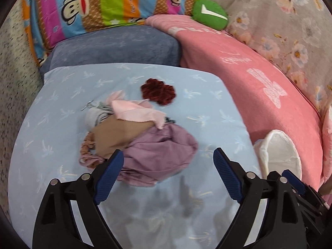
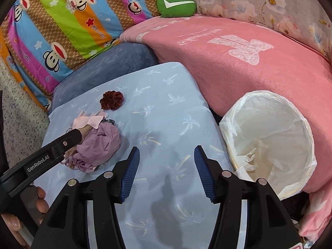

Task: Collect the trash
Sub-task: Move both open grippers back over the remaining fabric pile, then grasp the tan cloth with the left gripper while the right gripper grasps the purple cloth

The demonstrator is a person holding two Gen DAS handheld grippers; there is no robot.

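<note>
A heap of cloth scraps lies on the light blue sheet (image 1: 62, 145): a mauve piece (image 1: 161, 155), a tan piece (image 1: 118, 134), a pale pink piece (image 1: 134, 112). A dark red scrunchie (image 1: 158, 92) sits just beyond it. My left gripper (image 1: 168, 153) hovers open at the near edge of the mauve piece, its pads not pressing on it. In the right wrist view, one left finger (image 2: 68, 140) crosses the heap (image 2: 99, 145). My right gripper (image 2: 167, 149) is open over bare sheet between the heap and the bag-lined bin (image 2: 269, 108).
The bin (image 1: 280, 153) stands against a pink blanket (image 2: 228, 66). Behind are a striped monkey-print pillow (image 1: 93, 6), a blue-grey cushion (image 1: 116, 45), a green cushion (image 2: 176, 4) and a floral cover (image 1: 280, 20). A hand (image 2: 41, 203) shows at the lower left.
</note>
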